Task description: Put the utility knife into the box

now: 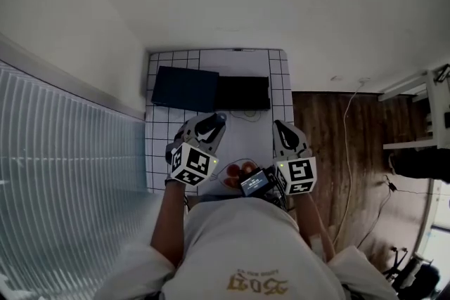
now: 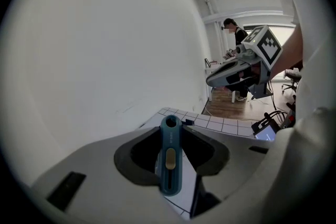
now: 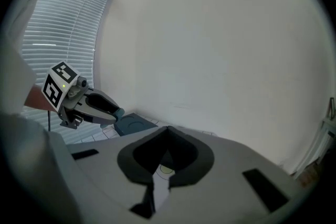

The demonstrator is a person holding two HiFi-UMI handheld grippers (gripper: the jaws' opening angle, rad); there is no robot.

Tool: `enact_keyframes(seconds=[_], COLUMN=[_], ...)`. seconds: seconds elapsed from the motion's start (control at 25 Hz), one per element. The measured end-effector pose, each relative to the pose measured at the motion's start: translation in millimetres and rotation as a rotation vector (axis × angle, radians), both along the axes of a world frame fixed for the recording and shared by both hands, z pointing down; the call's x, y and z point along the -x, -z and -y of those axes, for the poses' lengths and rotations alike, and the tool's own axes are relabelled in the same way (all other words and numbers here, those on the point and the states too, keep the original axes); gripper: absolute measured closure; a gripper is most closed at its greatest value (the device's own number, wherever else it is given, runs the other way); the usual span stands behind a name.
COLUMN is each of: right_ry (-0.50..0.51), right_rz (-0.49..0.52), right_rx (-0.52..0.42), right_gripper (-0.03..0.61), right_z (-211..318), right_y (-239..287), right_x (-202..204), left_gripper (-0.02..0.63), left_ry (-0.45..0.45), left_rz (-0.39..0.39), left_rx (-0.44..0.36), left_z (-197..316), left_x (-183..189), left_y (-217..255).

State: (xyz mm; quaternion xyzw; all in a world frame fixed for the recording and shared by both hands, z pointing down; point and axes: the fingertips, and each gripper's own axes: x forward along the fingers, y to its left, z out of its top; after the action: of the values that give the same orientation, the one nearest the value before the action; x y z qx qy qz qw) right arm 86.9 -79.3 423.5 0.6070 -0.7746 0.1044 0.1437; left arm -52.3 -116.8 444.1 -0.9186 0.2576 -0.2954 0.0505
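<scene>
A white grid-patterned table (image 1: 278, 81) stretches away from the person. A dark blue box (image 1: 185, 88) lies at its far end, with a black flat piece (image 1: 242, 93) touching its right side. The left gripper (image 1: 211, 124) hangs over the table just short of the box, angled slightly down, jaws pinching a teal utility knife (image 2: 170, 160) whose holed end pokes past the tips. The right gripper (image 1: 285, 131) hovers alongside, jaws pressed together, empty.
</scene>
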Motion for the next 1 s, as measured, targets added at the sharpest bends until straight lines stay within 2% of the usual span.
enact_keyframes(seconds=[0.4, 0.72, 1.0], right_ry=[-0.079, -0.063, -0.029], right_rz=[-0.031, -0.005, 0.017], right_rx=[0.013, 0.036, 0.046], right_gripper=[0.572, 0.572, 0.571], right_z=[28.2, 47.3, 67.3], right_y=[-9.0, -22.7, -34.1], right_x=[-14.3, -22.3, -35.1], left_gripper=[0.479, 0.479, 0.479], left_ry=[-0.093, -0.085, -0.078], left_rz=[0.030, 0.041, 0.090], left_rx=[-0.002, 0.030, 0.055], left_z=[34.5, 49.7, 64.2], left_x=[-26.7, -44.8, -62.4], left_y=[-11.0, -19.3, -35.8])
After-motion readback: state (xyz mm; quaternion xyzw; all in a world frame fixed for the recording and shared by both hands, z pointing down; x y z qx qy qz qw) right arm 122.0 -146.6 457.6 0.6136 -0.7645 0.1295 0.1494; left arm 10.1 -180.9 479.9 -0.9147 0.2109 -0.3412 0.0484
